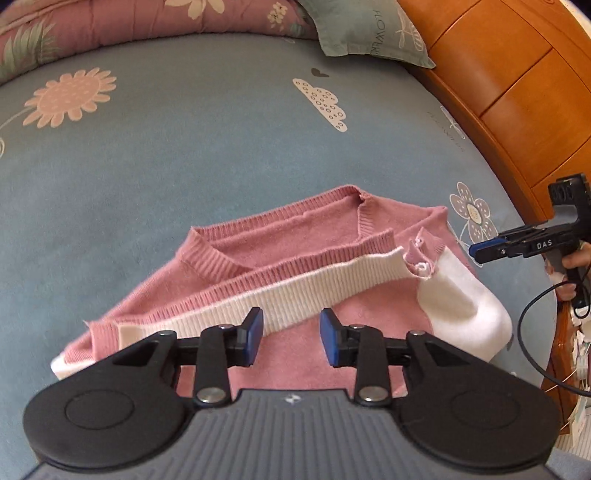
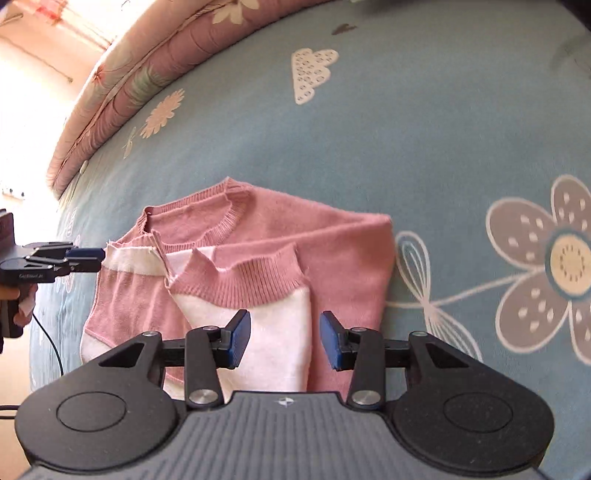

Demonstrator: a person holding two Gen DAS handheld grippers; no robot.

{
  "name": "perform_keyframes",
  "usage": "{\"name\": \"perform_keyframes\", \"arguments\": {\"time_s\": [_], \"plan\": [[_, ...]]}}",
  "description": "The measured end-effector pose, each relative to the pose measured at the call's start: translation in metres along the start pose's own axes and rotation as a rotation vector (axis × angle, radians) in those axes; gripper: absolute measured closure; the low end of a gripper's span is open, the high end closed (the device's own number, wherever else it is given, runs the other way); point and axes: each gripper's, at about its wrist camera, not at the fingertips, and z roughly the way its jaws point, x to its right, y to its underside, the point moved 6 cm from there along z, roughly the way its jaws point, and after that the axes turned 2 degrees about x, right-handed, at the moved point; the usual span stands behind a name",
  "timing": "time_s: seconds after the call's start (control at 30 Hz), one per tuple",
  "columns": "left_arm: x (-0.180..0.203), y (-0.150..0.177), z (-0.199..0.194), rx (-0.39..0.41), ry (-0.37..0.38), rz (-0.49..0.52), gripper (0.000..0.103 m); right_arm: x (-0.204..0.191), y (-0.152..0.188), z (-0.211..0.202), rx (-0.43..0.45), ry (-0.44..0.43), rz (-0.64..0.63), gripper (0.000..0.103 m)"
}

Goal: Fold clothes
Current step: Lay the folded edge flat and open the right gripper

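Closest to me, the left gripper (image 1: 291, 334) hangs over the near edge of the pink and white sweater (image 1: 280, 266), its blue pads (image 1: 255, 334) parted by a moderate gap with nothing pinched between them; the white ribbed band (image 1: 295, 291) of the garment runs across just beyond the tips. From the other wrist, the right gripper (image 2: 284, 338) stands the same way, jaws apart and empty, poised above a white sleeve panel (image 2: 273, 332) that lies folded over the sweater's body. No fabric is caught in either claw.

The sweater (image 2: 258, 236) lies partly folded on the blue bedsheet (image 1: 184, 166), pink body flat, ribbed hem (image 2: 255, 280) doubled up over the front, and the round neckline (image 2: 221, 225) toward the far side. One white sleeve end (image 1: 469, 314) bulges up at the garment's right edge in the left view.

Off to the side, each camera catches the other gripper held in a hand (image 1: 576, 258), a black cable (image 1: 532, 350) trailing from it.

Farther on, the sheet shows printed flowers (image 2: 554, 258) and a white cloud (image 1: 325, 103). At the back lie a pink floral quilt (image 1: 129, 26) and a grey-green pillow (image 1: 365, 33), with a wooden headboard (image 1: 509, 85) along the right.
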Motion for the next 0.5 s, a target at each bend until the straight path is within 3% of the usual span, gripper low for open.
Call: {"name": "perform_keyframes", "arguments": {"time_s": [0.2,0.23,0.27,0.33,0.5], "plan": [[0.025,0.063,0.013,-0.027,-0.006,-0.105,0.070,0.003,0.013,0.031,0.036,-0.038,0.015,0.059],[0.028,0.070,0.014,-0.032,-0.001,-0.122,0.070,0.001,0.012,0.036,0.043,-0.047,0.010,0.081],[0.031,0.076,0.014,-0.038,0.002,-0.137,0.070,-0.003,0.010,0.037,0.043,-0.039,-0.006,0.096],[0.037,0.083,0.011,-0.052,-0.001,-0.140,0.070,-0.011,0.005,0.038,0.043,-0.021,-0.040,0.094],[0.047,0.086,-0.002,-0.032,0.006,-0.140,0.070,-0.016,-0.018,-0.001,0.161,-0.004,-0.065,0.095]]}}
